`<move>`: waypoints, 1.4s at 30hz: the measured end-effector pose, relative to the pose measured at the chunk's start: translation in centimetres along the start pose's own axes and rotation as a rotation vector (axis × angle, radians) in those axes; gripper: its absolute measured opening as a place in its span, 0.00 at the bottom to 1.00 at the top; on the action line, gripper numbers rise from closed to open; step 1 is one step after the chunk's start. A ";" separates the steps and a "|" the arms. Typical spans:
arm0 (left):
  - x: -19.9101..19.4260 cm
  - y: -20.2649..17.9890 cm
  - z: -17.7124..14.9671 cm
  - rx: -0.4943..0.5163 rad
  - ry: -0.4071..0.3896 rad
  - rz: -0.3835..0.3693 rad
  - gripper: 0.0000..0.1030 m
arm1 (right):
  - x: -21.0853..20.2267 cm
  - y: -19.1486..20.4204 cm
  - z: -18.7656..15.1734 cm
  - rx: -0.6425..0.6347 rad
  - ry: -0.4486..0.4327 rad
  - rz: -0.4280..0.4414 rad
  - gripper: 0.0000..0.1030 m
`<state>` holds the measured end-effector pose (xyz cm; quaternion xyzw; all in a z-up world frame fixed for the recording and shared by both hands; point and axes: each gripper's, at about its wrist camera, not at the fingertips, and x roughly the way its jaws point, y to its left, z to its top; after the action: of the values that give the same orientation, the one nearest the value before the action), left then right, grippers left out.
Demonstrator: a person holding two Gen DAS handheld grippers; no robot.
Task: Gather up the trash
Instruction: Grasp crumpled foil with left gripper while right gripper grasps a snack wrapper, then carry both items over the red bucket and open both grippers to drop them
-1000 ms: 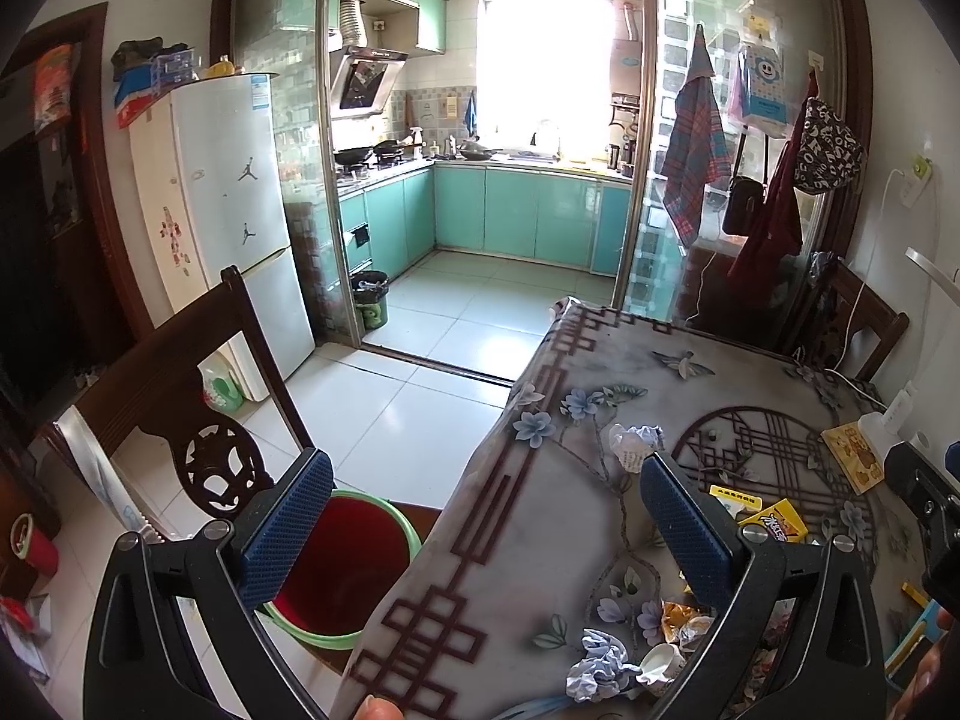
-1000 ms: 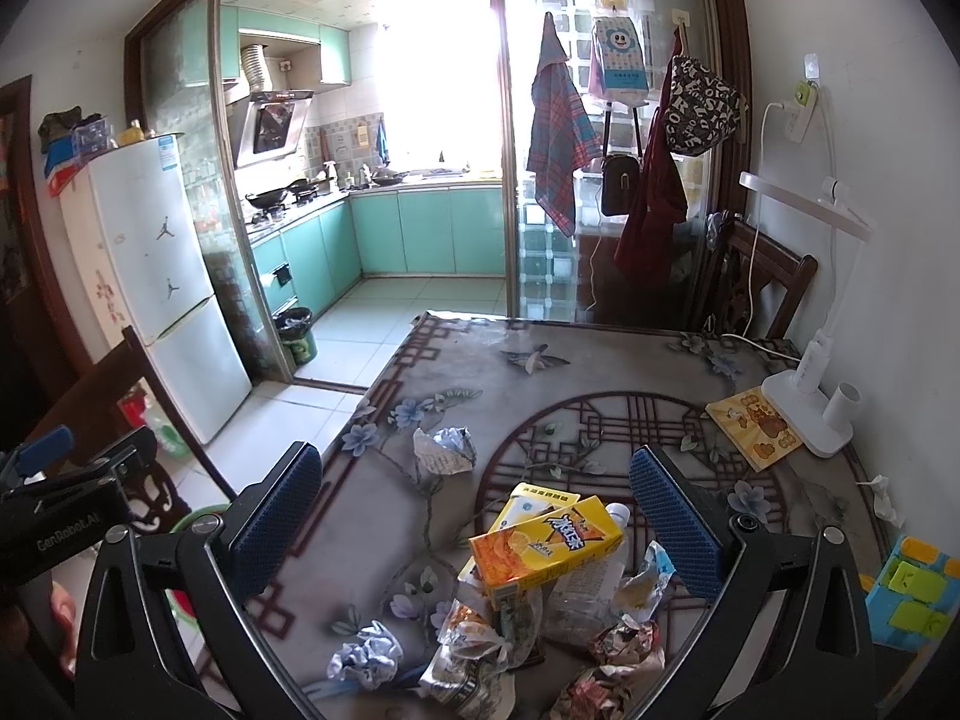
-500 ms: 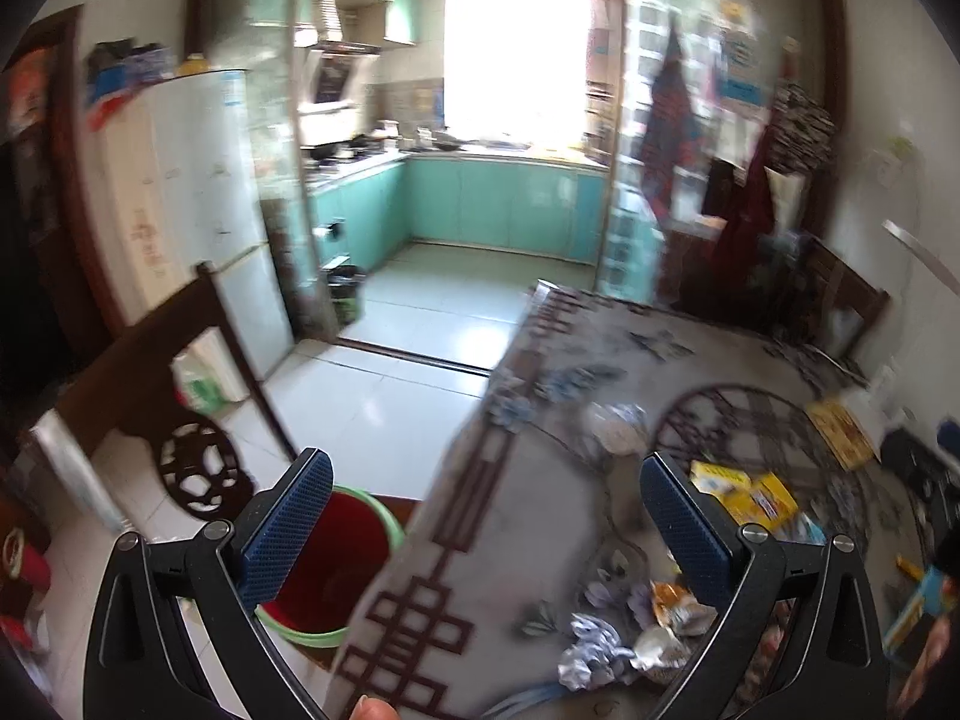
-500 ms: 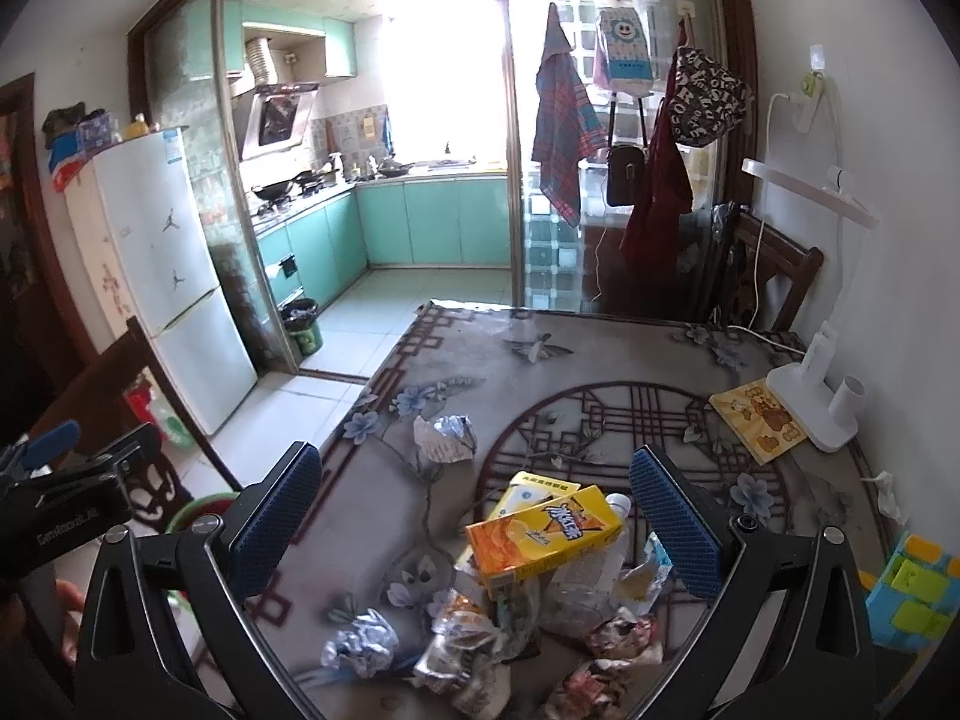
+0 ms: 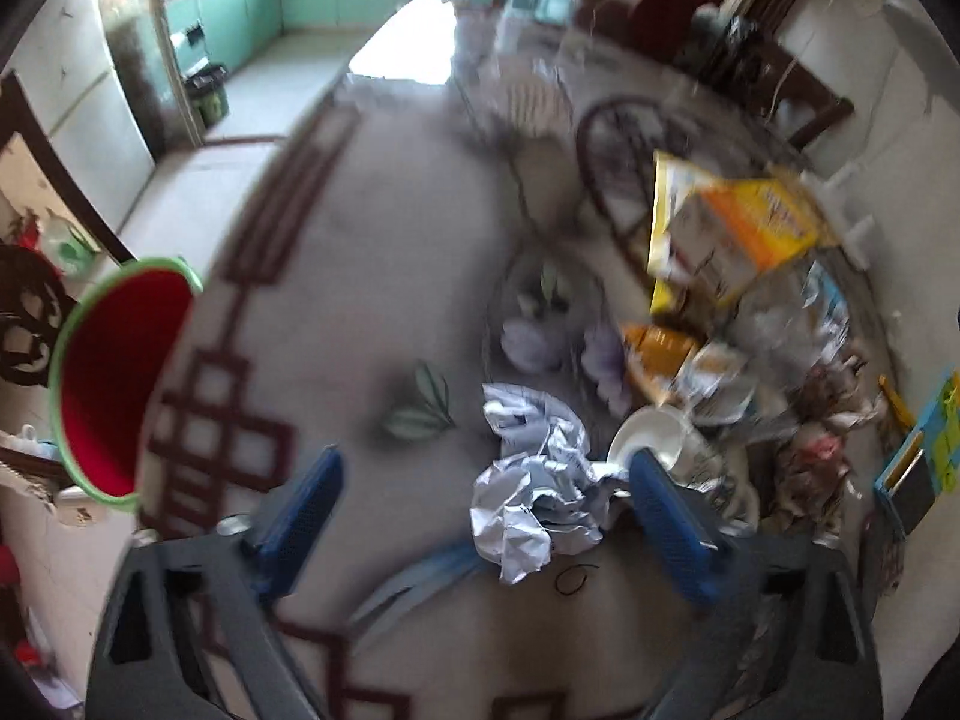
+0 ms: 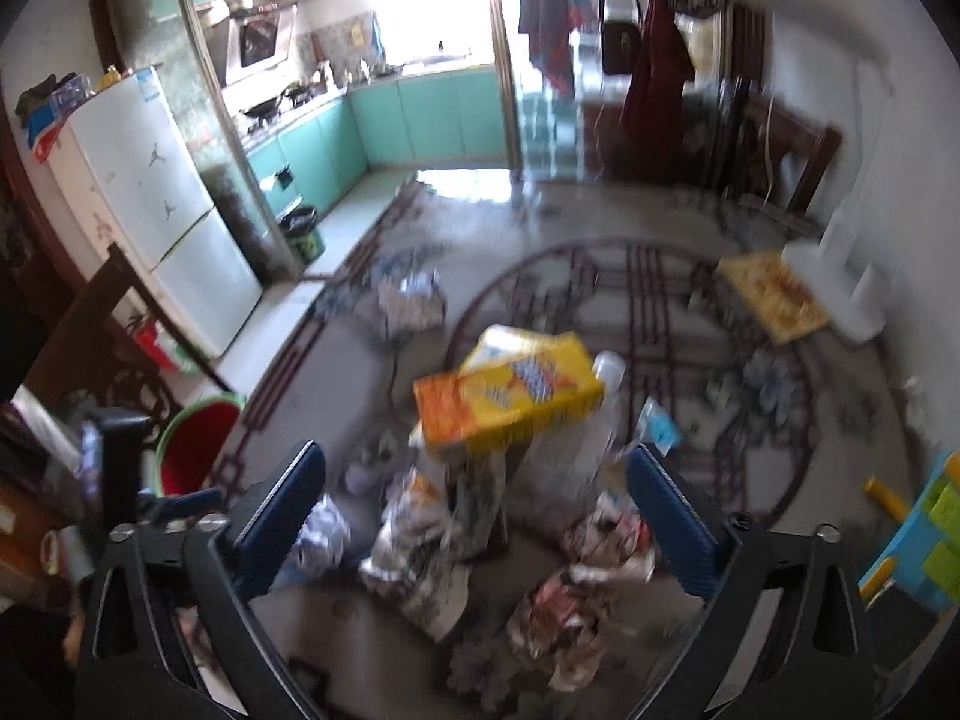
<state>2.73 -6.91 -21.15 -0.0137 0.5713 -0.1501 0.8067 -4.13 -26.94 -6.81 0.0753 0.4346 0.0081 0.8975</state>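
The crumpled paper point(image 5: 534, 498) lies on the near table point(image 5: 336, 324), now between the left gripper point(image 5: 483, 507)'s spread jaws, which have just been closing as it dipped. The right gripper point(image 6: 474, 519), also narrowing, hovers over the wrappers point(image 6: 420, 564). A first grab looks imminent; red bin point(image 5: 114, 384) waits left.

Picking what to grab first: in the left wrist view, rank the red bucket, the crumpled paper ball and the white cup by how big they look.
1. red bucket
2. crumpled paper ball, though it sits much nearer the camera, so its true size against the bucket is unsure
3. white cup, clearly smallest and partly hidden
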 end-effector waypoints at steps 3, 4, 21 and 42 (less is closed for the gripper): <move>1.4 -0.8 -0.3 -0.011 0.018 -0.103 0.53 | 1.5 -1.1 -0.9 0.040 0.071 0.009 0.79; 1.3 -1.3 -0.2 -0.001 0.017 -0.134 0.38 | 1.8 -1.3 -1.0 0.048 0.086 0.013 0.77; -7.7 1.8 1.5 0.055 -0.137 -0.131 0.05 | 12.0 4.1 -2.2 -0.067 0.358 0.135 0.51; -11.2 11.8 3.6 -0.014 -0.232 -0.061 0.05 | 7.3 8.0 1.2 0.024 0.241 0.211 0.06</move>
<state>5.35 6.66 -11.93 -0.0540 0.4746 -0.1679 0.8623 1.74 -18.58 -10.62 0.1296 0.5290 0.1059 0.8320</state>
